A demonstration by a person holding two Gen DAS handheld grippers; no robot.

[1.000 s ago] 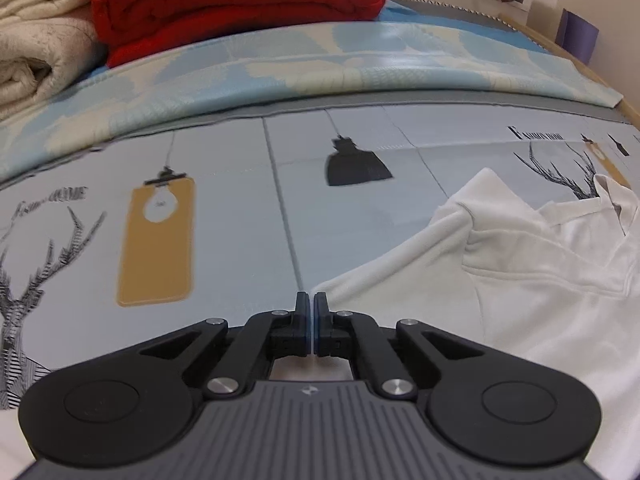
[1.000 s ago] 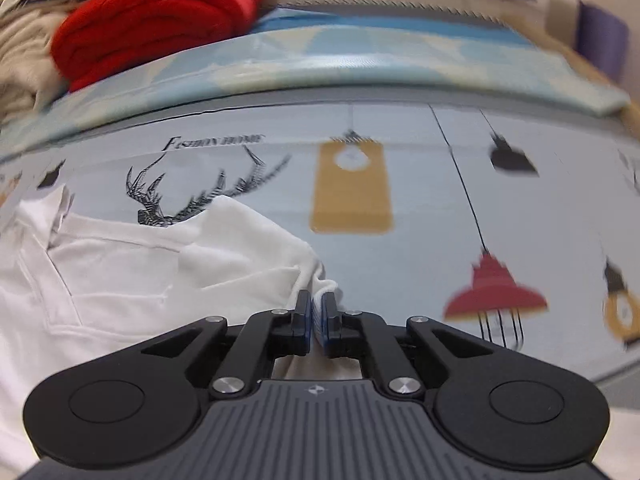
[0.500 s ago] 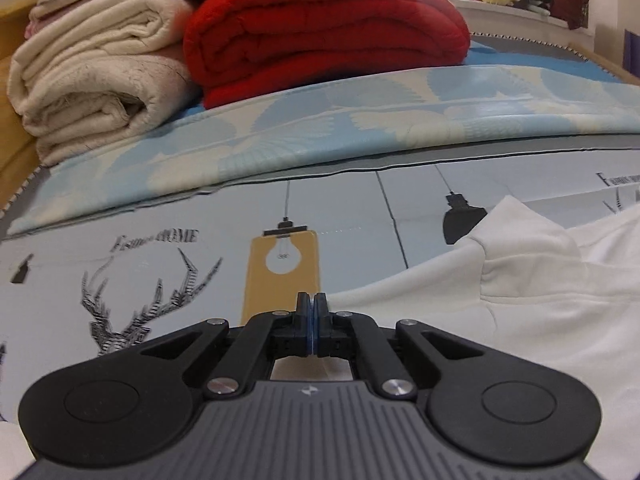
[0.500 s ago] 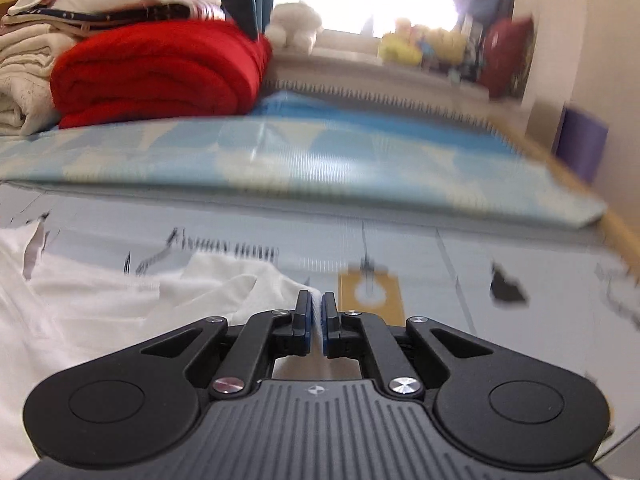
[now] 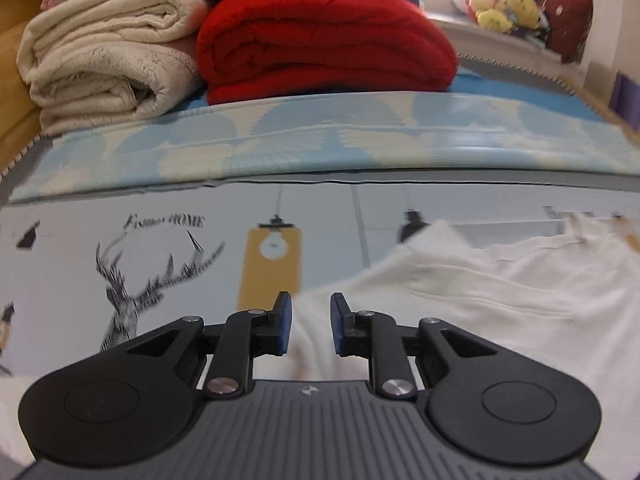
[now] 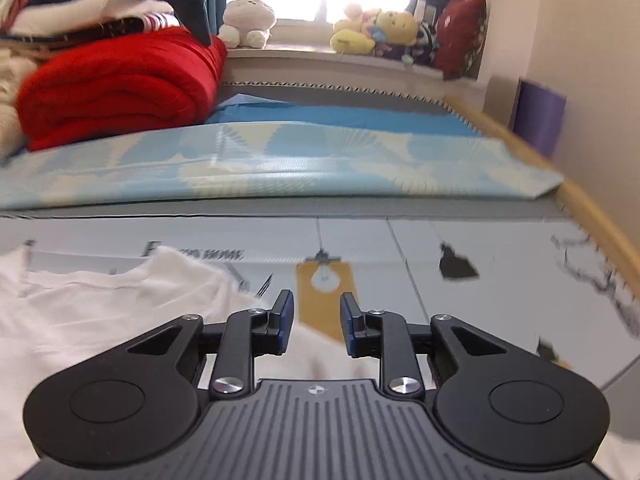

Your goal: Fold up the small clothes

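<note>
Since the earlier frames, both of your hand-held grippers had just been opening: each had been clenched on a bottom corner of the white cotton polo shirt, and each now stood released, with white cloth showing in the gap below but nothing pressed between the pads. Both views also looked further up the bed, taking in the folded red blanket (image 5: 324, 40) and the cream fleece blanket (image 5: 104, 60) at the far edge.

Your left hand-held gripper (image 5: 311, 322) had the white cotton polo shirt (image 5: 520, 300) running ahead and off to its right. Your right hand-held gripper (image 6: 317, 322) had the same shirt (image 6: 100, 312) ahead and off to its left. So the shirt lay between your two hands on the pale printed mat (image 5: 180, 248), its long axis running away from you toward the mat's far edge, collar end farthest. The shoulder peaks stood near the mat's middle.

Judging by this, neither hand was clearly nearer; the next fold probably turned on reaching inward from both sides together.
</note>
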